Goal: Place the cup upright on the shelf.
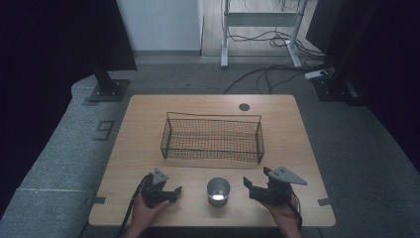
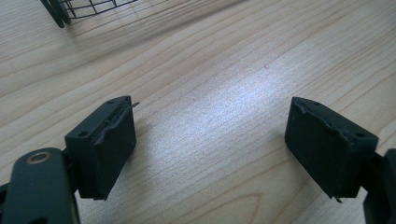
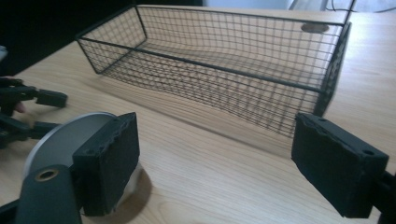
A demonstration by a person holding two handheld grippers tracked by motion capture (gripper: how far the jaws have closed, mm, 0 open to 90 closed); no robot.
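An empty black wire basket (image 1: 212, 138) stands in the middle of the wooden table (image 1: 148, 114). In front of it, near the front edge, stands a small metal cup (image 1: 218, 191), upright with nothing visible inside. My left gripper (image 1: 171, 186) rests left of the cup, open, with bare wood between its jaws (image 2: 210, 135). My right gripper (image 1: 256, 176) sits right of the cup, open too (image 3: 215, 158). In the right gripper view the cup (image 3: 60, 135) shows partly behind the left jaw, and the basket (image 3: 224, 60) lies ahead. The left gripper (image 3: 28, 112) shows at that view's far left.
A round dark grommet (image 1: 244, 106) sits in the table behind the basket. A corner of the basket (image 2: 79, 7) shows at the top left of the left gripper view. Beyond the table are grey floor, stand bases (image 1: 106, 89) and cables (image 1: 267, 74).
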